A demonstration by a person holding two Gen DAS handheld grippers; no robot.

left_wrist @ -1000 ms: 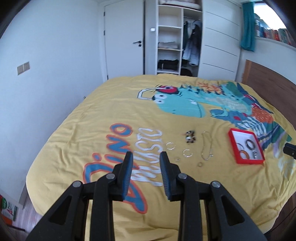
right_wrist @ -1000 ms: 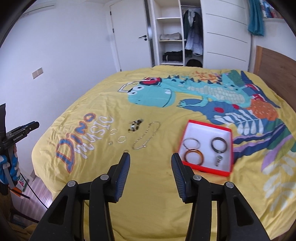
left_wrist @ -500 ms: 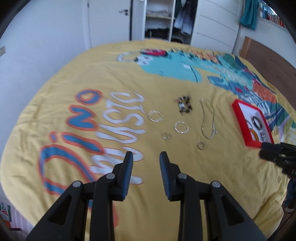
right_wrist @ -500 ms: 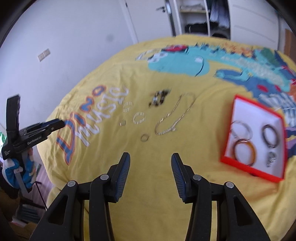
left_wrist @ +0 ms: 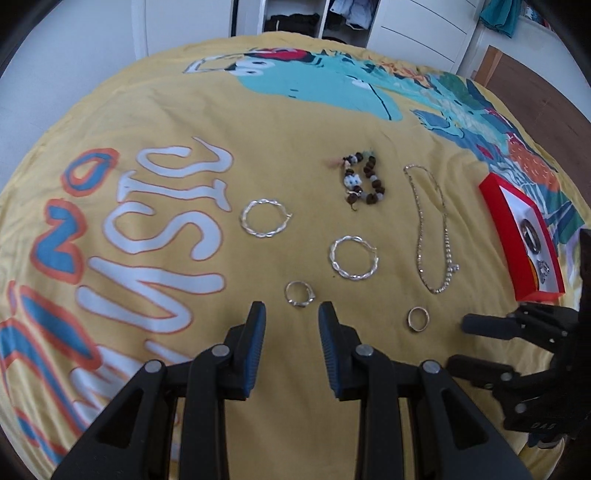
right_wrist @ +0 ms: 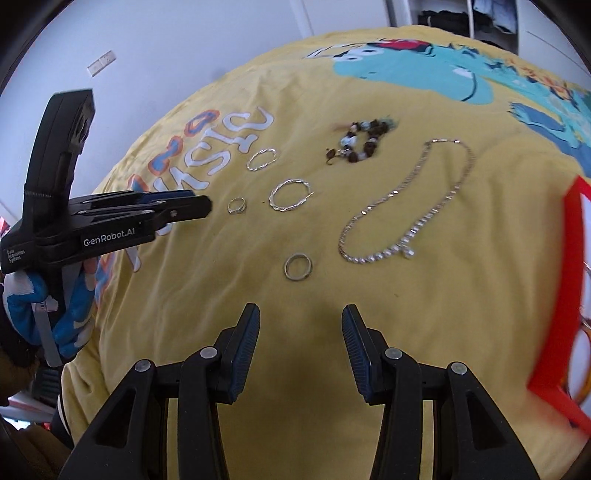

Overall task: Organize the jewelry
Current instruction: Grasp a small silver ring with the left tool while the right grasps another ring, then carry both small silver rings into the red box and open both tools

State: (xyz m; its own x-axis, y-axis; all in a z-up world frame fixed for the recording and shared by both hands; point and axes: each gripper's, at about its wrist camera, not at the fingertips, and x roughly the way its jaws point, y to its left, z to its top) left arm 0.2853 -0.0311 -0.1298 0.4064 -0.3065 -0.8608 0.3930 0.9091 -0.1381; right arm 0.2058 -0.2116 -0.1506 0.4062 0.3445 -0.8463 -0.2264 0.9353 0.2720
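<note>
Jewelry lies loose on a yellow bedspread [left_wrist: 295, 122]: two twisted silver hoops [left_wrist: 265, 217] [left_wrist: 354, 258], a silver ring [left_wrist: 299, 294], a plain band ring [left_wrist: 418, 318], a beaded bracelet [left_wrist: 364, 179] and a silver chain [left_wrist: 432, 229]. A red tray [left_wrist: 508, 236] with rings inside sits at the right. My left gripper [left_wrist: 291, 315] is open and empty, just short of the silver ring. My right gripper [right_wrist: 300, 319] is open and empty, hovering just short of the band ring [right_wrist: 297, 266]. The chain [right_wrist: 410, 206] lies beyond it, the tray [right_wrist: 570, 295] at its right edge.
White wardrobe and shelves with clothes [left_wrist: 332, 18] stand beyond the bed, a wooden headboard [left_wrist: 532, 88] at far right. A gloved hand [right_wrist: 70, 314] holds the left gripper at the bed's left edge in the right wrist view.
Both grippers have dropped toward the bedspread and tilted downward, closing in on the jewelry. Their jaw gaps look the same as before.
</note>
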